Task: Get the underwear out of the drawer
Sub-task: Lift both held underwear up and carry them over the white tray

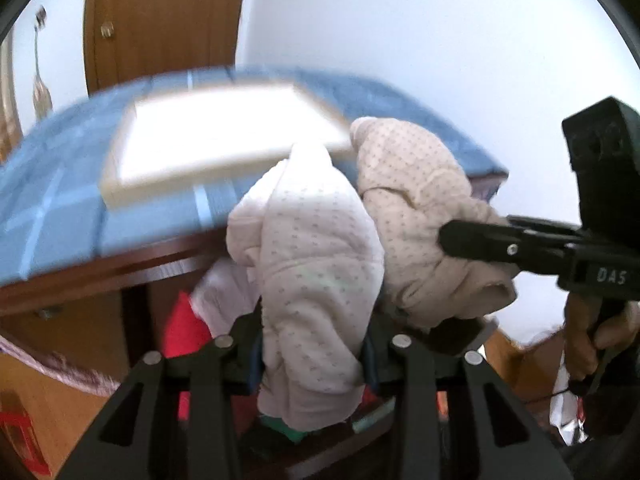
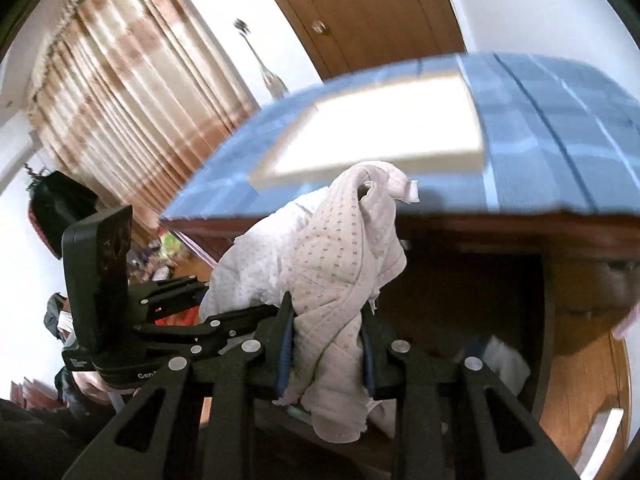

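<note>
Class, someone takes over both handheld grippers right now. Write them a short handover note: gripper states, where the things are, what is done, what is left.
Left gripper: shut on the pale dotted underwear.
Right gripper: shut on the same garment, at another part of it.
Where: the underwear hangs bunched between the two grippers, raised in front of the cabinet with the blue checked cloth on top. Other clothes, one red, lie below.
Done: garment gripped and lifted.
Left: carry it clear and set it down; where is not shown.

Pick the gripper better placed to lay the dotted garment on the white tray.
Left, marginally: both grippers clamp the pale dotted fabric garment, but the left gripper looks nearer the white rectangular tray than the right gripper.
</note>
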`<state>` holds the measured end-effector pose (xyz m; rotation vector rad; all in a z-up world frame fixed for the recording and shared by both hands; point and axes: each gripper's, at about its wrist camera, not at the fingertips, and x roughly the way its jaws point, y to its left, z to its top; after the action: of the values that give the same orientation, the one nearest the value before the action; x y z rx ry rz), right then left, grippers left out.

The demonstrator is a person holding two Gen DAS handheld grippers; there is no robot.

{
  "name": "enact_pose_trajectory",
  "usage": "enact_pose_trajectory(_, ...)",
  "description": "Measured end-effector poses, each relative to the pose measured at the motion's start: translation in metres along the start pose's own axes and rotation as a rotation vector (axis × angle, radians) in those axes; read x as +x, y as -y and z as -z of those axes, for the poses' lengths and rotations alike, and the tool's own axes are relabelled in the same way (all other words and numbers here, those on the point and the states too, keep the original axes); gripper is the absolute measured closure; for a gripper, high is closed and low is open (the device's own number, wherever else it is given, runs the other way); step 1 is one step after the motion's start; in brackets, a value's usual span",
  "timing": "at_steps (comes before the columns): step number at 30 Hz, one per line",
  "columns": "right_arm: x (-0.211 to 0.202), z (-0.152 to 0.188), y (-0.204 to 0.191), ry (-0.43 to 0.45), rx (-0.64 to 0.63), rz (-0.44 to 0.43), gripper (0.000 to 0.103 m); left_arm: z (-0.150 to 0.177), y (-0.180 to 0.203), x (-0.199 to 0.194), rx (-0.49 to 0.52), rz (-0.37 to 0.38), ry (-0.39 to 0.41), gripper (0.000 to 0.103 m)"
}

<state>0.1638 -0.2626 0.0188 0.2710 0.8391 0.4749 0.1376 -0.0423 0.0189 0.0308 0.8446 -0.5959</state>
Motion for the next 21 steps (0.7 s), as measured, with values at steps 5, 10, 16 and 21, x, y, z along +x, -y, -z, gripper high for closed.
enact_pose_trajectory(5,-0.001,-0.038,-0.027,0.130,-0.056,0.009,0.073,-0.039,-0.012,-0.017,0.008,-0.088,0.153,0.067)
enact_pose_trajectory(10,0.023,-0.072,-0.037,0.258,-0.089,0.046,0.073,-0.085,-0.034,0.007,-0.008,-0.172,0.242,0.067)
enact_pose_trajectory(16,0.072,-0.112,-0.018,0.321,-0.053,0.086,0.073,-0.122,-0.077,0.053,-0.078,-0.221,0.234,0.067)
enact_pose_trajectory(21,0.114,-0.144,-0.002,0.336,-0.047,0.144,0.073,-0.141,-0.099,0.082,-0.103,-0.251,0.228,0.067)
